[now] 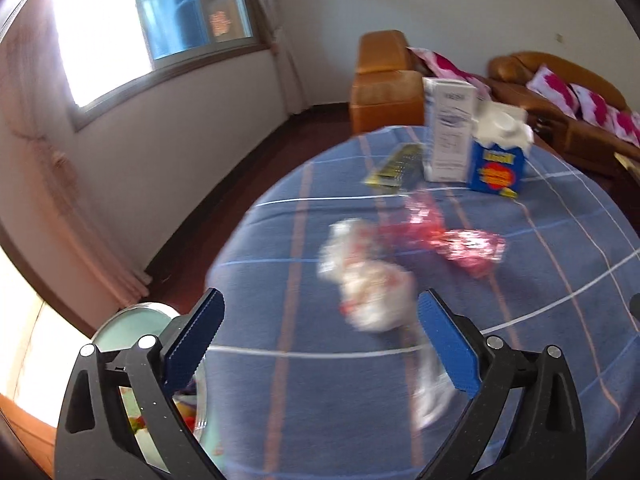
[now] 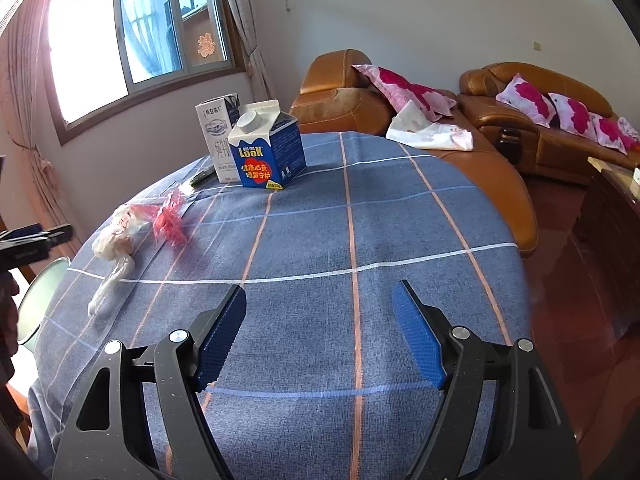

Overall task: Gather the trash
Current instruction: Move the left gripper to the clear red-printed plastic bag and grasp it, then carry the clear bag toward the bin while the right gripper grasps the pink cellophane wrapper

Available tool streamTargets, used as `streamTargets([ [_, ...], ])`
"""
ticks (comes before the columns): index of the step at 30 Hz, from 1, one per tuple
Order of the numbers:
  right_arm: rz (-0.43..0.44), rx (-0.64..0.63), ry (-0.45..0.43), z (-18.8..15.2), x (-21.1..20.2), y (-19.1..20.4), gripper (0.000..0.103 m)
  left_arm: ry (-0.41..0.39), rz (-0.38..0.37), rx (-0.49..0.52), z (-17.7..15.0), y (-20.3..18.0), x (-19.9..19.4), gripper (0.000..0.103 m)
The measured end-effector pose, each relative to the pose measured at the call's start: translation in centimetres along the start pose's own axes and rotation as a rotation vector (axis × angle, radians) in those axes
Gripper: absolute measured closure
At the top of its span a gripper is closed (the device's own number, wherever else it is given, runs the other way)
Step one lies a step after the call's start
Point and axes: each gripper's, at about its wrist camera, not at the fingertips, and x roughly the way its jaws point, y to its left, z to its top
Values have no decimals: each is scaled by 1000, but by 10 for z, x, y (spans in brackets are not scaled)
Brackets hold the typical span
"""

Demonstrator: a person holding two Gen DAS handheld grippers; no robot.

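Observation:
A crumpled white plastic wrapper (image 1: 368,284) (image 2: 116,236) lies on the blue checked tablecloth (image 1: 280,240) (image 2: 400,220), blurred in the left wrist view. My left gripper (image 1: 322,294) is open just short of it, nothing between the pads. A red foil wrapper (image 1: 460,240) (image 2: 170,220) lies right behind it. Farther back stand a white milk carton (image 1: 448,132) (image 2: 218,132) and a blue carton (image 1: 498,160) (image 2: 270,152), with a dark flat wrapper (image 1: 396,168) beside them. My right gripper (image 2: 320,286) is open over bare cloth, holding nothing.
A pale green bin (image 1: 128,328) (image 2: 40,300) with colourful scraps inside stands below the table's left edge. Orange leather sofas (image 2: 340,92) with pink cushions and a white bag (image 2: 428,132) sit behind the table. A wooden cabinet (image 2: 612,208) is at the right.

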Motion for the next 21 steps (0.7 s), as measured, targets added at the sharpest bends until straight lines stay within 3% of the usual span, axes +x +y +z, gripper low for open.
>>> streamTargets([
  [4,-8,-24,4,0,1,4,28,59,3,25,-4,-19,27,7],
  [6,-11,-30,-2,0,1,5,28,92,-2,19,-5,-18,39,13],
  [7,-12,-32,-4,1,1,6,28,103,-16,21,-5,-17,43,18],
  [9,-13,-39,-7,1,1,6,28,135,-56,21,-7,-13,51,47],
  [11,-14,-46,-9,1,1,7,28,145,-99,17,-10,-8,51,65],
  [16,-10,-45,-14,1,0,7,28,107,-159,18,-18,13,30,73],
  [21,1,-65,19,9,4,18,35,42,-113,32,-27,42,-10,73],
])
